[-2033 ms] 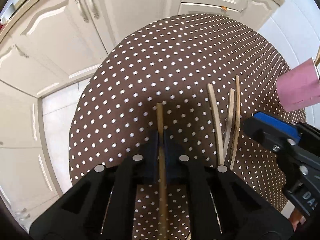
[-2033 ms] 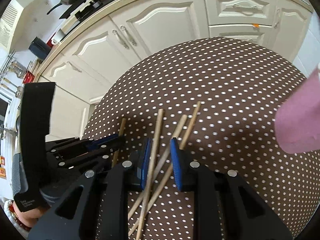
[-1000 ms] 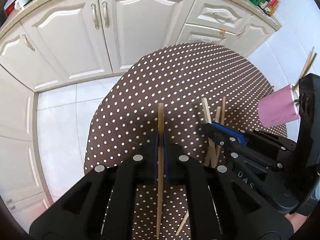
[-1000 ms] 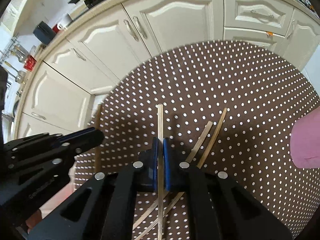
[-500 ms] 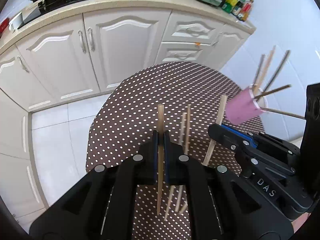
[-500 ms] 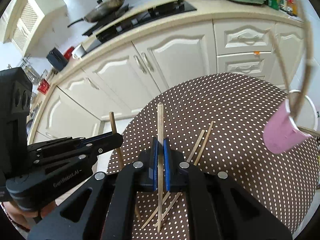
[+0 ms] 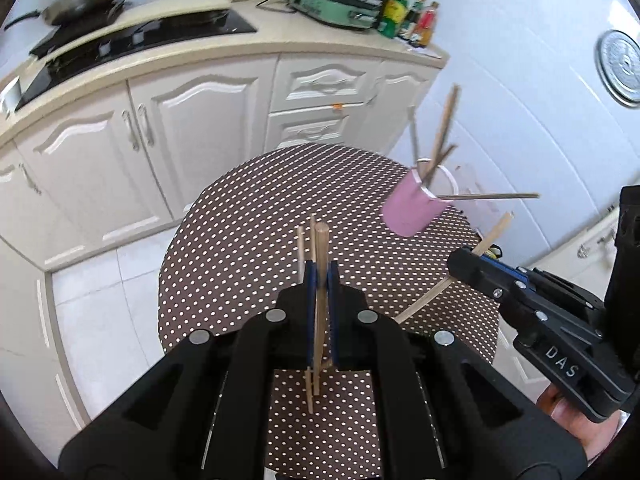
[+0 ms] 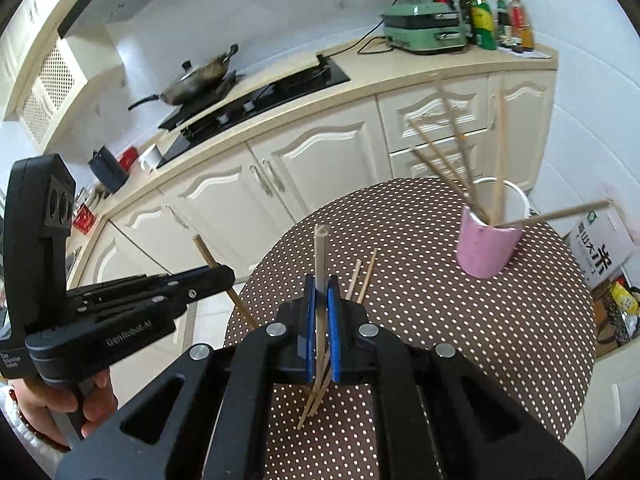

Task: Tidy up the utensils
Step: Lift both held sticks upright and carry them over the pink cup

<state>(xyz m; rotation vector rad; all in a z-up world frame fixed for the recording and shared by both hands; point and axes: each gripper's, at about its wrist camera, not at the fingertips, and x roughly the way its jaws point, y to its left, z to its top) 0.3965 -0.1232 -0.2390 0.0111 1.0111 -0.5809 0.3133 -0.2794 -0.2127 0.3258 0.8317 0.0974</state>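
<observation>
1. kitchen cabinets stood behind our dotted counter.
2. several chopsticks already sat in the pink cup.
3. our left tongs clamped one chopstick; our right tongs clamped another chopstick.
4. two loose chopsticks lay on the counter, left to collect.

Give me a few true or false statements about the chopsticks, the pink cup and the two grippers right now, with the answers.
1. The left gripper grips a chopstick. True.
2. The right gripper is empty. False: it is shut on a chopstick too.
3. The pink cup already holds several chopsticks. True.
4. The table has a plain white cloth. False: brown with white dots.
5. No chopsticks remain on the table. False: two loose chopsticks lie there.
</observation>
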